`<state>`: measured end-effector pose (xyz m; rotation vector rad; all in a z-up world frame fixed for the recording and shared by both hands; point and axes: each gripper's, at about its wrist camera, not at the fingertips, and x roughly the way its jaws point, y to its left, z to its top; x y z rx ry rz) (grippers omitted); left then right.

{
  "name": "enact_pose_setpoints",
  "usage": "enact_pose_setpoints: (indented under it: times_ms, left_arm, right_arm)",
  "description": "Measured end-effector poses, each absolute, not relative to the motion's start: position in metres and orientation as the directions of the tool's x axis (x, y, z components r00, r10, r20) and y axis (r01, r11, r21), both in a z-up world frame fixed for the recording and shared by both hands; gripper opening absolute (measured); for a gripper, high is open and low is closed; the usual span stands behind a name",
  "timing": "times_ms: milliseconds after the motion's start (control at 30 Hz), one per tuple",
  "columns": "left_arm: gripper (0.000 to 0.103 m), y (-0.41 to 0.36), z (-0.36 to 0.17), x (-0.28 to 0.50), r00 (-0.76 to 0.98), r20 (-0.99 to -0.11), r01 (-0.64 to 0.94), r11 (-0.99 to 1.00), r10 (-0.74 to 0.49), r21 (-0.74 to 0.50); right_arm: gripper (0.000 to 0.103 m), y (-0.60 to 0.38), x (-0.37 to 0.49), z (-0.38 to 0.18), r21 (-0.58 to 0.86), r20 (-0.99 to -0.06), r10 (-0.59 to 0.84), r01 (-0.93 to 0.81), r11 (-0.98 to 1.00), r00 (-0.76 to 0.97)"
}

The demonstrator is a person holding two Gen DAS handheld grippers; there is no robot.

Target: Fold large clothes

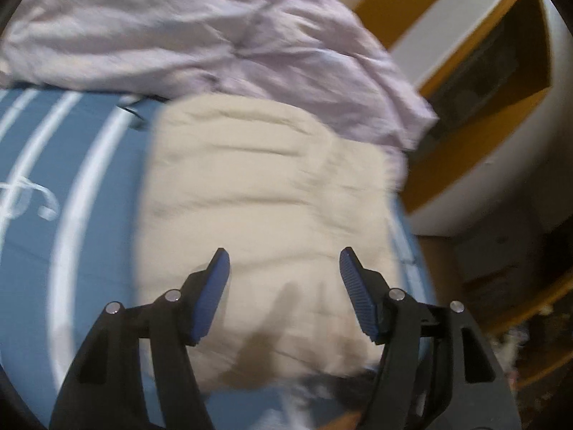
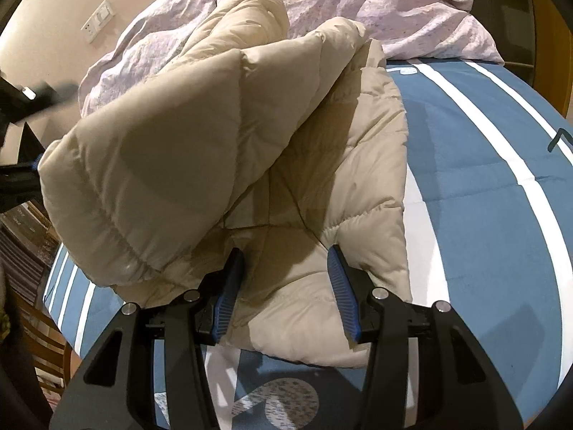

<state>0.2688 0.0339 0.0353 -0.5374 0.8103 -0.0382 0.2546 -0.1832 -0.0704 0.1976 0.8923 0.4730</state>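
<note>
A: On the bed, item one: beige quilted jacket, lying on the blue white-striped cover, partly folded, one puffy section lifted over the rest.

B: Orientation?

A: Long axis runs from the near edge toward the lilac duvet bunched at the far end; hem nearest the right wrist camera.

B: Item two, right gripper?

A: Jaws apart, over the jacket's near edge, nothing pinched.

B: Item three, left gripper?

A: Jaws apart, above the jacket, view blurred; no cloth between them.
</note>
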Motion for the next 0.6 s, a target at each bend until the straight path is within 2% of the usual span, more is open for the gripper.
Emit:
enact_pose_setpoints:
  times_ms: [167,600]
  left_arm:
    - [0.064,0.059,0.011,0.274,0.682,-0.726,-0.27,0.892,-0.089,-0.364]
    - [0.066,0.019,-0.022,0.29,0.638,-0.757,-0.189,0.924,-0.142,-0.333]
  right_arm:
    - [0.051,-0.184,0.258,-0.072,0.357,-0.702,0.474,-0.314,0.88,0.532]
    - [0.049,-0.192,0.257,-0.069,0.34,-0.699,0.458,-0.309,0.888,0.549]
